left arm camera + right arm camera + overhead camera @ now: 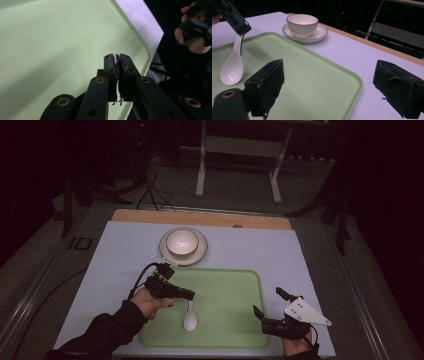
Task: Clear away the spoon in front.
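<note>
Left gripper (191, 295): clenched on the handle of the white ceramic soup spoon (190, 319), held over the tray's left half.
Spoon: hung bowl-down at six o'clock of the left jaws, low over or on the pale green plastic tray (235, 290); contact cannot be told.
Cream bowl (182, 242): set on a white saucer (199, 254) at twelve o'clock of the tray, on the lilac table mat (280, 250).
Right gripper (267, 302): released, jaws wide apart, nothing between them, at the tray's four o'clock corner.

Left gripper (189, 295) jaws clamped tight, angled downward; right gripper (270, 303) jaws wide apart.
</note>
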### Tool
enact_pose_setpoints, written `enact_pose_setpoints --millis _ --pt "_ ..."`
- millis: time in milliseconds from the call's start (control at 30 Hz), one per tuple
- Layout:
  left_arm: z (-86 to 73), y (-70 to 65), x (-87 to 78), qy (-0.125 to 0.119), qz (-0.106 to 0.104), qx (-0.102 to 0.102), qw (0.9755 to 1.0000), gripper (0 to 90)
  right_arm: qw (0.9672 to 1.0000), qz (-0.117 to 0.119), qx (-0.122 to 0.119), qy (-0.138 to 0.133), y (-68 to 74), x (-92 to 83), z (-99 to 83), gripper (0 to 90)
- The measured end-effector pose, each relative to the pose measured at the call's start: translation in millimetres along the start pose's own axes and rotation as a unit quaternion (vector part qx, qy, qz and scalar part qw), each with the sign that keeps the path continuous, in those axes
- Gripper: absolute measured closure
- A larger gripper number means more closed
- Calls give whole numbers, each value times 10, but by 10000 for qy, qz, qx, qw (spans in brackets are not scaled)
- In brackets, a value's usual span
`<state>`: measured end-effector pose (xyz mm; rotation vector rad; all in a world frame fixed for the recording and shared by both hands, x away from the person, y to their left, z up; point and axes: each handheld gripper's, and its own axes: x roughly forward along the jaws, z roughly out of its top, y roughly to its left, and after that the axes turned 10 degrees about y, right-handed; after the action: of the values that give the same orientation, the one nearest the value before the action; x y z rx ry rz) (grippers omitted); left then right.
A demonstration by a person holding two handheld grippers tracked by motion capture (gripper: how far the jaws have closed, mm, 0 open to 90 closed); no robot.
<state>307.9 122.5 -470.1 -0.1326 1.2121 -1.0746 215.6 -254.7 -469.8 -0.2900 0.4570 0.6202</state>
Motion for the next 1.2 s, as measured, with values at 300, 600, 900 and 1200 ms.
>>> enact_pose_setpoints --millis 300,600,900,1200 --pt "-26 137 86 -380 199 -378 9984 824 10000 34 -17 34 4 13 0 99" --pt "-97 317 221 -760 335 -563 9950 774 9999 101 -38 95 7 37 -3 99" --pt "-154 488 377 -1045 475 -746 9906 730 9998 169 -2 128 -4 48 -11 100" --pt "-175 623 517 -1185 517 -669 9894 670 9997 210 41 122 -10 55 -14 99"
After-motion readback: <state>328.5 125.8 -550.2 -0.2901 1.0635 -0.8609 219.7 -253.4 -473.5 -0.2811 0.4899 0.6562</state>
